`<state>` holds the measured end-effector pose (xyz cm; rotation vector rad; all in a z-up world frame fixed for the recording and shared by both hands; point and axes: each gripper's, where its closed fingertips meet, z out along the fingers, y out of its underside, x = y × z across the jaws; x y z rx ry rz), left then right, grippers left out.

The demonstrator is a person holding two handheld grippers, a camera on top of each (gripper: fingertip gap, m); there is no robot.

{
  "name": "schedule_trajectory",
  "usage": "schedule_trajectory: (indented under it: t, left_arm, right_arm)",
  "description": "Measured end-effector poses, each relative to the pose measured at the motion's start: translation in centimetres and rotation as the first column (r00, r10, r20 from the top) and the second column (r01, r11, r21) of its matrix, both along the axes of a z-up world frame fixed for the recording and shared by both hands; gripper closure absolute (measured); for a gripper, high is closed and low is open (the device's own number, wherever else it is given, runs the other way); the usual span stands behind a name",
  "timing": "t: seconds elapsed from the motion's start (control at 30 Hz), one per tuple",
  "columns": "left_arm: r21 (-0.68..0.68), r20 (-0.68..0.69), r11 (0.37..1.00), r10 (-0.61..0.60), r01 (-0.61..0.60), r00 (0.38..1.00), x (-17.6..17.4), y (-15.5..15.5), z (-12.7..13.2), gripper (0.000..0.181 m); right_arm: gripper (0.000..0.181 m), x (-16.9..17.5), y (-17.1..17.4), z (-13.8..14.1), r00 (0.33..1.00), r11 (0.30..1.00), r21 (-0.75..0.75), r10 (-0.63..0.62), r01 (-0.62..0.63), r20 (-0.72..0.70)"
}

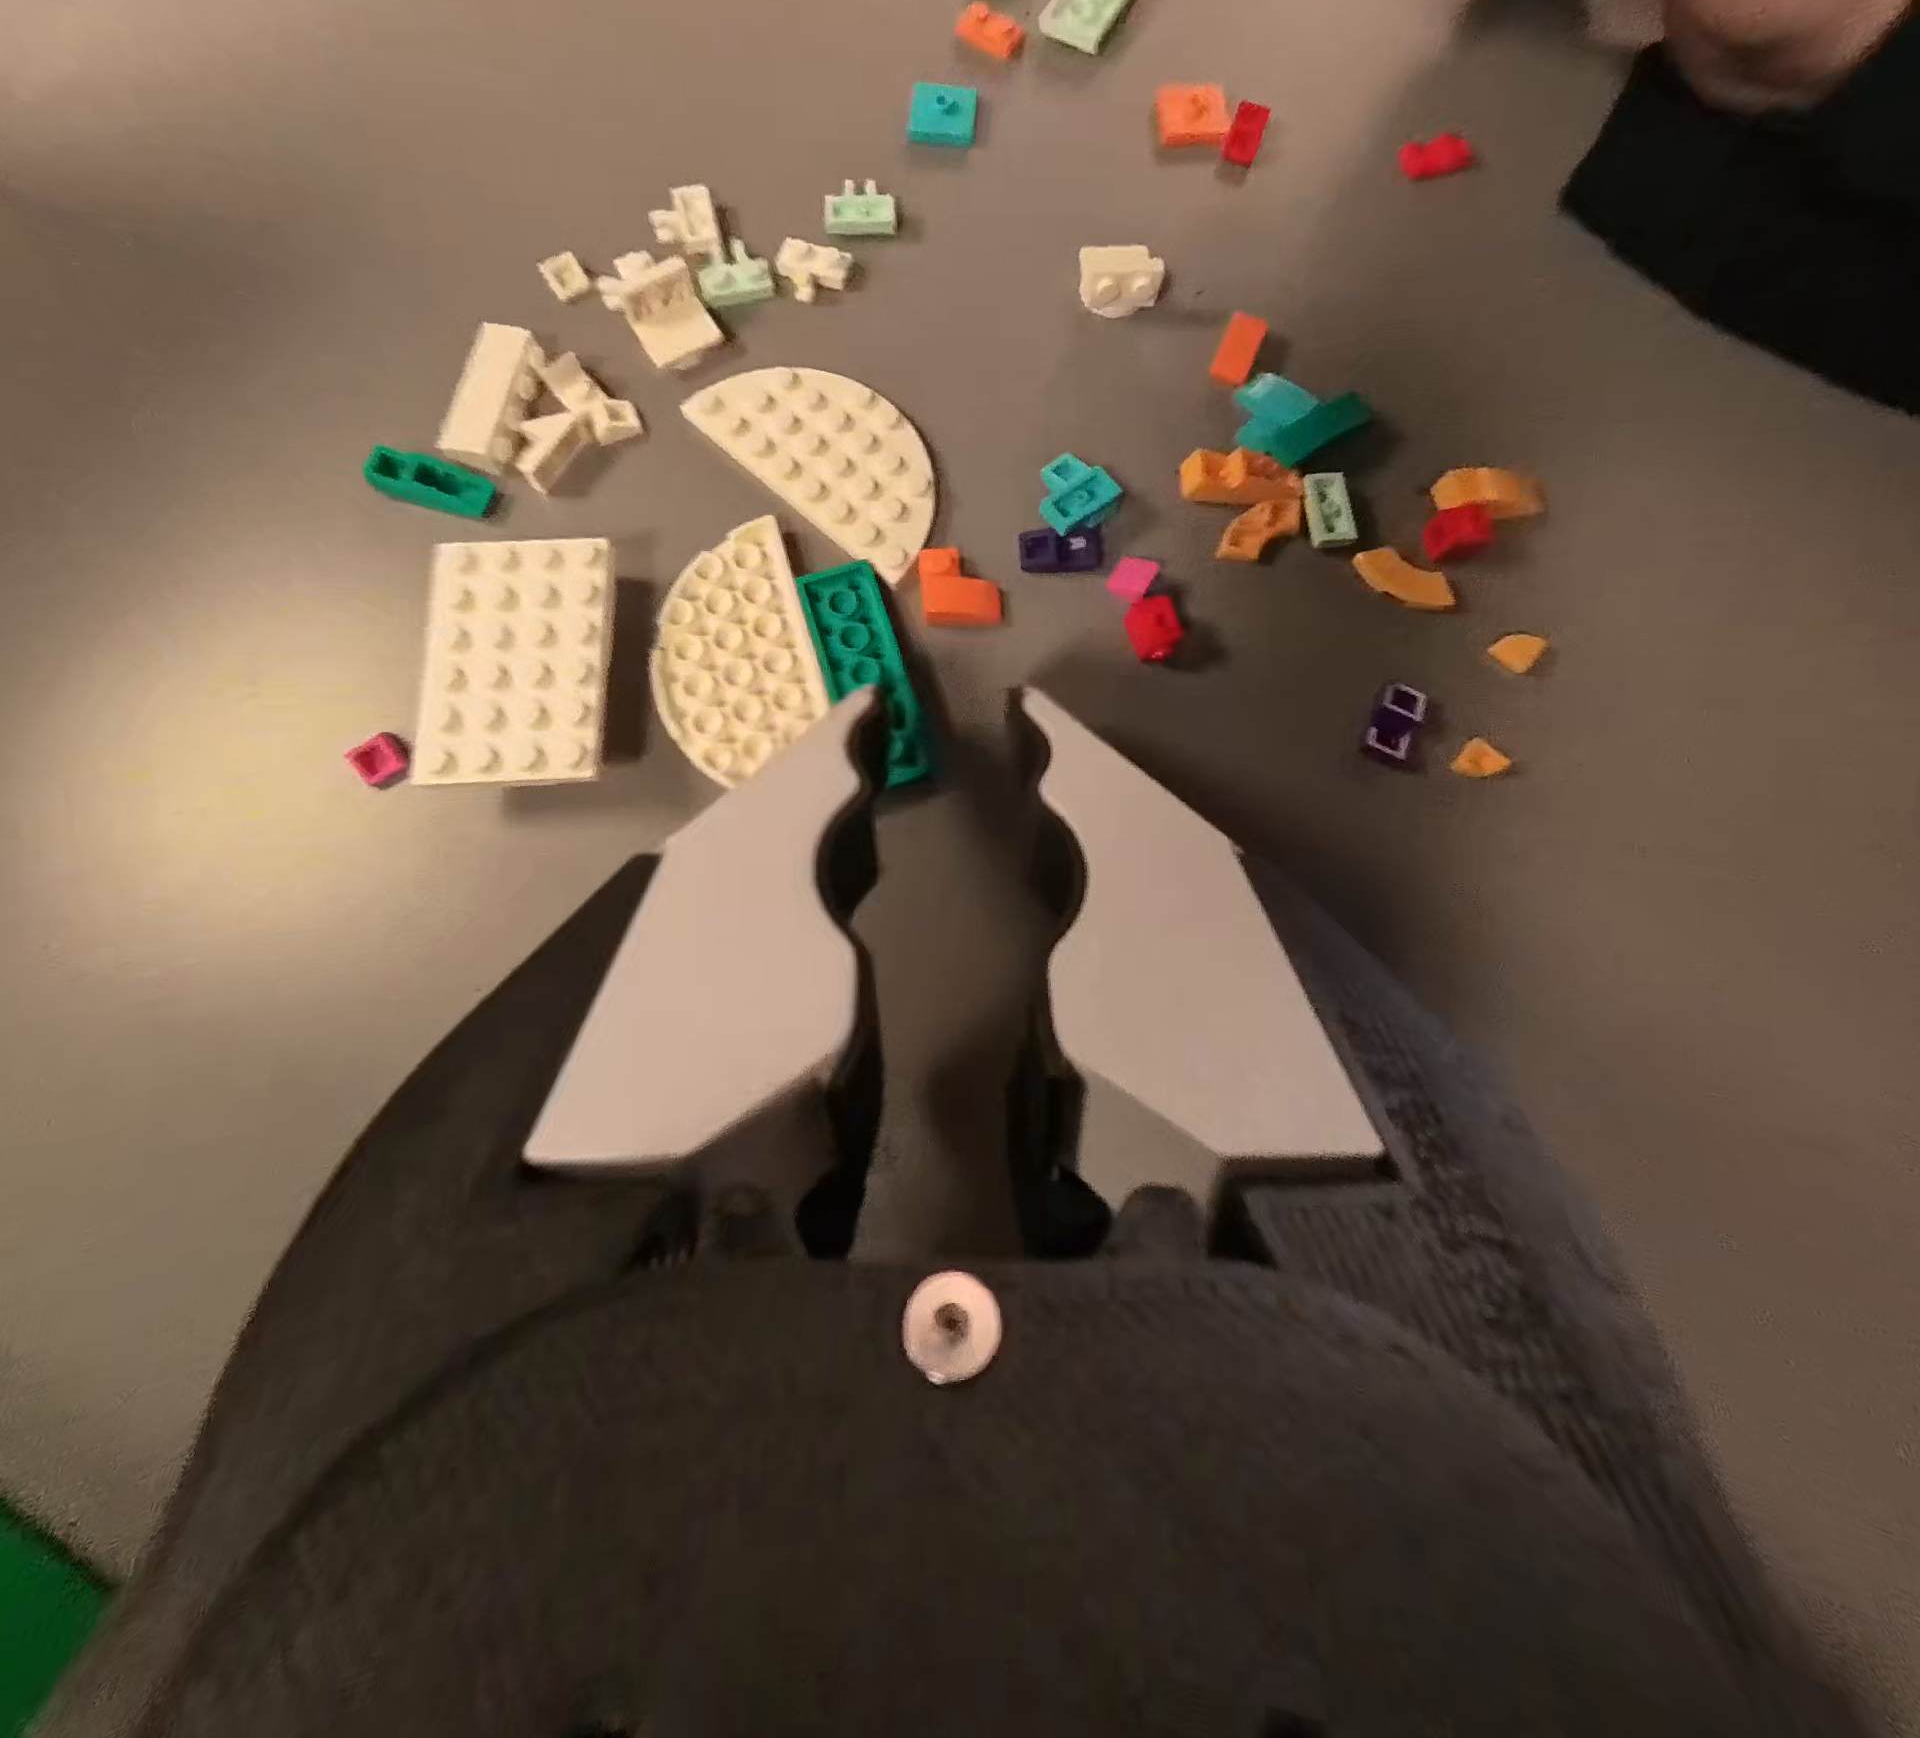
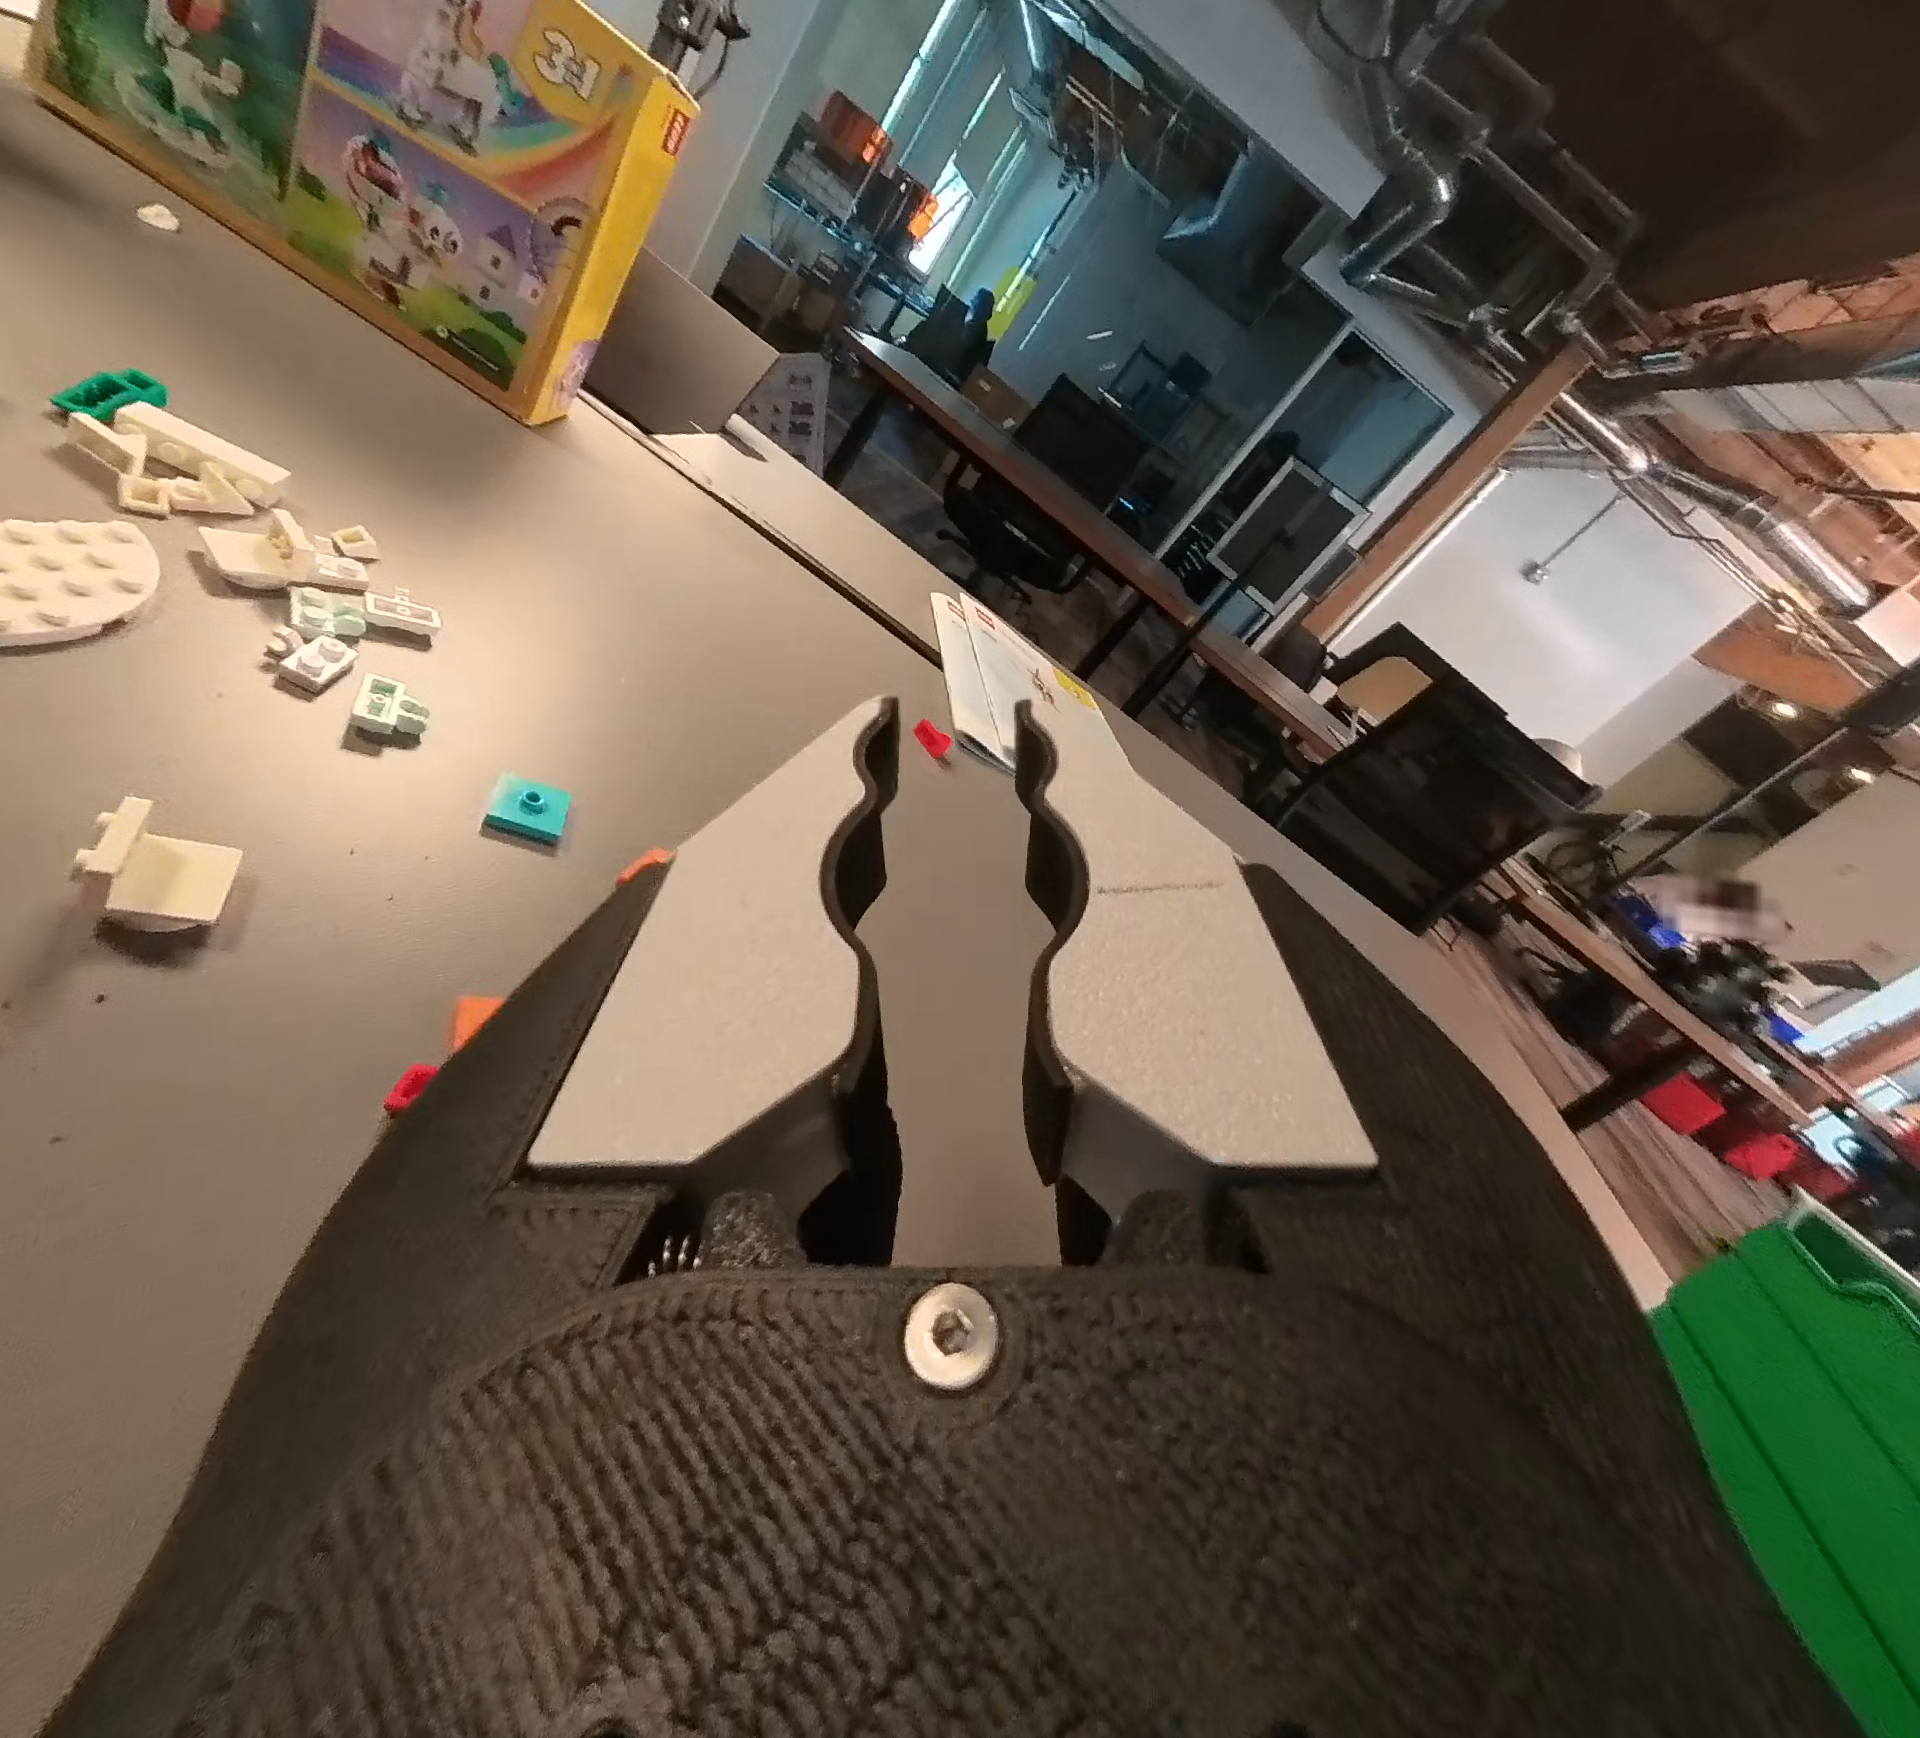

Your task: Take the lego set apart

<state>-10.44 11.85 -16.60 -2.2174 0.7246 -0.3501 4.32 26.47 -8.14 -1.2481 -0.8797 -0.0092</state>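
Loose lego pieces lie scattered on the grey table [image 1: 208, 182]. In the left wrist view I see a white rectangular plate [image 1: 514, 660], two white half-round plates [image 1: 831, 462] [image 1: 727, 660], a green plate [image 1: 868, 660] beside one of them, and several small coloured bricks to the right [image 1: 1288, 483]. My left gripper [image 1: 945, 701] hovers above the table, open and empty, its left tip over the green plate. My right gripper [image 2: 956, 722] is open and empty, low over the table, with white pieces [image 2: 166, 878] and a teal tile [image 2: 528, 807] to its left.
The lego box [image 2: 343, 99] stands at the table's far left in the right wrist view. An instruction booklet [image 2: 987, 680] lies near the far edge. A green bin [image 2: 1808, 1439] is at the right. A dark-sleeved person [image 1: 1766, 130] is at the left view's top right. The tips of one gripper are about 25 cm away from the tips of the other. To the white rectangular plate [image 1: 514, 660]: left tips about 7 cm, right tips about 25 cm.
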Motion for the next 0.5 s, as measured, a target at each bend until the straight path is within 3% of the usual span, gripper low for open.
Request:
schedule_trajectory:
  t: [0.07, 0.17, 0.5]
  left_arm:
    - [-0.05, 0.011, 0.999, -0.015, 0.016, 1.0, 0.6, -0.3, -0.7, 0.169]
    - [-0.063, 0.028, 0.998, -0.013, 0.014, 1.0, 1.0, -0.5, -0.8, 0.167]
    - [-0.038, 0.112, 0.999, 0.01, -0.006, 0.994, 2.3, -2.6, -0.7, 0.162]
  right_arm:
    - [0.162, 0.3, 0.2, -0.1, 1.0, 1.0, -0.013, -0.028, 0.028, -0.002]
    - [0.164, 1.7, 1.1, -0.4, 0.992, 0.989, -0.082, -0.122, 0.121, -0.016]
    - [0.165, 2.1, 1.2, -0.3, 0.989, 0.983, -0.137, -0.129, 0.119, -0.072]
